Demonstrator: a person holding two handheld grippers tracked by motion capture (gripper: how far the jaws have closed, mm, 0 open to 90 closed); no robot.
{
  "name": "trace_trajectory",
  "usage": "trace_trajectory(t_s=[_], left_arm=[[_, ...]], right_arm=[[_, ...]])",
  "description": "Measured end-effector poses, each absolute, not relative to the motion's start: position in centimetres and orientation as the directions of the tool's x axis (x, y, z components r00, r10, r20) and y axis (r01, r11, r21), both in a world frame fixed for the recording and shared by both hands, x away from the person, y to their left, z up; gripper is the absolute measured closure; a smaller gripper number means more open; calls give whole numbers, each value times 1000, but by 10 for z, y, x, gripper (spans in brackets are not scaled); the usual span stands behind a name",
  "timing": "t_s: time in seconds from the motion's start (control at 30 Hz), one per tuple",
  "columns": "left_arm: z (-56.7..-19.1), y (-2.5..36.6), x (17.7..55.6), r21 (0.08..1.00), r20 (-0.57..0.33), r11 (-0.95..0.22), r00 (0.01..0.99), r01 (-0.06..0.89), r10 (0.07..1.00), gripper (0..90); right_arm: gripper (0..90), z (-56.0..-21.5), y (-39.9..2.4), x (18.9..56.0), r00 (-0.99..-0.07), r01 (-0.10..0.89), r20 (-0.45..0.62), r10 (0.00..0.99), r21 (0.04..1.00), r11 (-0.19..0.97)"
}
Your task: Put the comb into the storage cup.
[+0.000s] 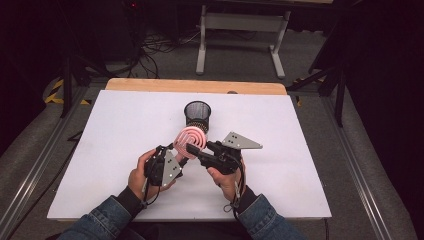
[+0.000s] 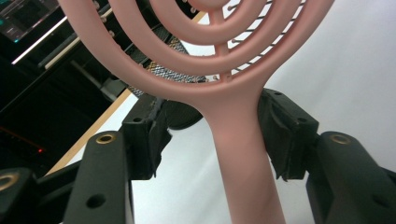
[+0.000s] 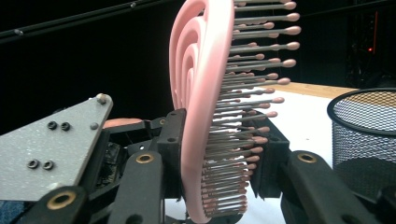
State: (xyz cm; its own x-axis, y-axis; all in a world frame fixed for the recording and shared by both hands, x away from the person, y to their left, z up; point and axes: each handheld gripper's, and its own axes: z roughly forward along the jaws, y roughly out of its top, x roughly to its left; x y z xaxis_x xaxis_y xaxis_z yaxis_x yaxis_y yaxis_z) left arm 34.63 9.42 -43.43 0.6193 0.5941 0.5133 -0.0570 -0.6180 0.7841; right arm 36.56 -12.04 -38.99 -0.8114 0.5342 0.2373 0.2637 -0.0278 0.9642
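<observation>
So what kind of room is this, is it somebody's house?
Probably not a house: it looks like a lab or workshop. A plain white table sits between metal rails, loose cables lie on the grey floor, and dark curtains hang around.

Pink hairbrush held up over the white table

The pink hairbrush [image 1: 190,139] has a round head made of rings, one inside the other, with gaps between them. Thin bristles with small round pink tips stick out from one side of the head. Its smooth pink handle [image 2: 243,154] points back toward the person, and the head points up and away. It is lifted off the table, just in front of a black mesh cup
</observation>
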Motion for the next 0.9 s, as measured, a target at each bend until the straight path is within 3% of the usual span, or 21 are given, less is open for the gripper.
trace_trajectory(t_s=[0.2, 0.33, 0.53, 0.9], left_arm=[[-437, 92, 347, 780, 497, -623, 661, -57, 562, 315], [-437, 92, 346, 790, 480, -610, 673, -54, 563, 280], [-436, 97, 352, 820, 402, -572, 723, -12, 562, 195], [-432, 115, 356, 853, 306, -521, 784, 26, 540, 135]], right_arm=[[630, -391, -122, 366, -808, 255, 224, 545, 967, -18], [630, -390, -122, 365, -806, 249, 213, 552, 968, -10], [631, -387, -129, 365, -797, 233, 193, 572, 972, -3], [634, -381, -135, 363, -796, 199, 153, 585, 980, 14]])
